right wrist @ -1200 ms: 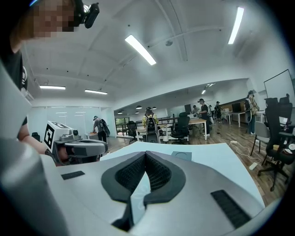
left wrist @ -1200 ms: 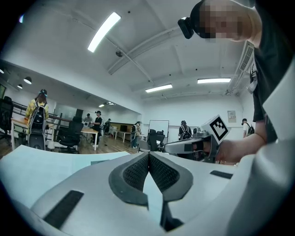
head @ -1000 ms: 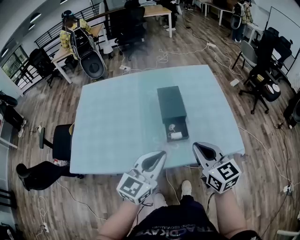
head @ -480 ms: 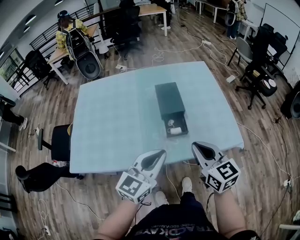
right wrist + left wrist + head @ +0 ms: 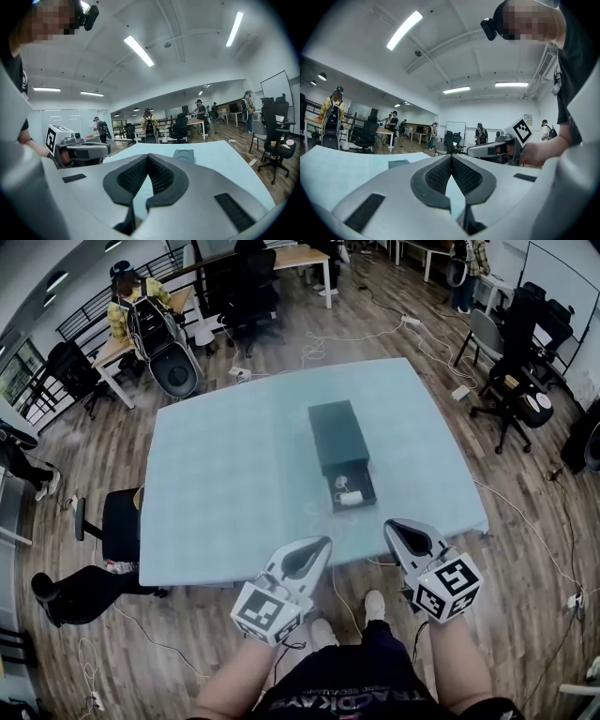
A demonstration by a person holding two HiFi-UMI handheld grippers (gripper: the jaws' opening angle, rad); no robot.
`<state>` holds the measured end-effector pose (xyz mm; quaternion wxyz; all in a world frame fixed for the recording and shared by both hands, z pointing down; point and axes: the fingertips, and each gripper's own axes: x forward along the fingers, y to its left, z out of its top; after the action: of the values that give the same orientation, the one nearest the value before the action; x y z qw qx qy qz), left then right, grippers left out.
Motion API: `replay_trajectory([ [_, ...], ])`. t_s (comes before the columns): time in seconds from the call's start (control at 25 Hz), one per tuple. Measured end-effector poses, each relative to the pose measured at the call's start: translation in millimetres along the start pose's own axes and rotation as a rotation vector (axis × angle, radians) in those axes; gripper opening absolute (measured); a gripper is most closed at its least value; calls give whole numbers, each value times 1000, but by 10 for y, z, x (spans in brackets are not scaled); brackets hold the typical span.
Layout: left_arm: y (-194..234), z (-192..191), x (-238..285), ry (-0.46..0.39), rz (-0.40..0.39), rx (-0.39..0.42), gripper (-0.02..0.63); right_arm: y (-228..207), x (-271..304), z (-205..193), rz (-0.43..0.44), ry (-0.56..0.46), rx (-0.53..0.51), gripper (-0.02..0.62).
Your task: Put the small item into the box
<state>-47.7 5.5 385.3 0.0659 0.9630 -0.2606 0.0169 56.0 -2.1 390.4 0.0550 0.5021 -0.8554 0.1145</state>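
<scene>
Wood-floor office with cables trailing across the planks and a light-blue table in the middle. The dark box sits lengthwise about mid-table; its far part is covered and its near end is open. The small white item lies inside that open near end, within the box walls.

Both grippers are on the near side of the box, past the table edge. They are well apart from the box and point toward it.
- Left gripper: near-left of the box, jaws clenched pad to pad, nothing between them.
- Right gripper: near-right of the box, jaws also fully closed and empty.

Each gripper view shows the box top beyond the jaw tips, with the other gripper alongside.

A black office chair stands left of the box at the table's edge. A person in a yellow top is at a desk far-left beyond the box. More chairs stand far-right of it.
</scene>
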Motion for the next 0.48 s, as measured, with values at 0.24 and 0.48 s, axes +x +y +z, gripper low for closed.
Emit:
replay_trajectory([
  [0.24,-1,-48,39,12,11,-10,34,-59,9,-33,7,9,9,18],
  [0.48,30,-36,-30,6,17,-11,34,10,39,-19,11,10,5,18],
])
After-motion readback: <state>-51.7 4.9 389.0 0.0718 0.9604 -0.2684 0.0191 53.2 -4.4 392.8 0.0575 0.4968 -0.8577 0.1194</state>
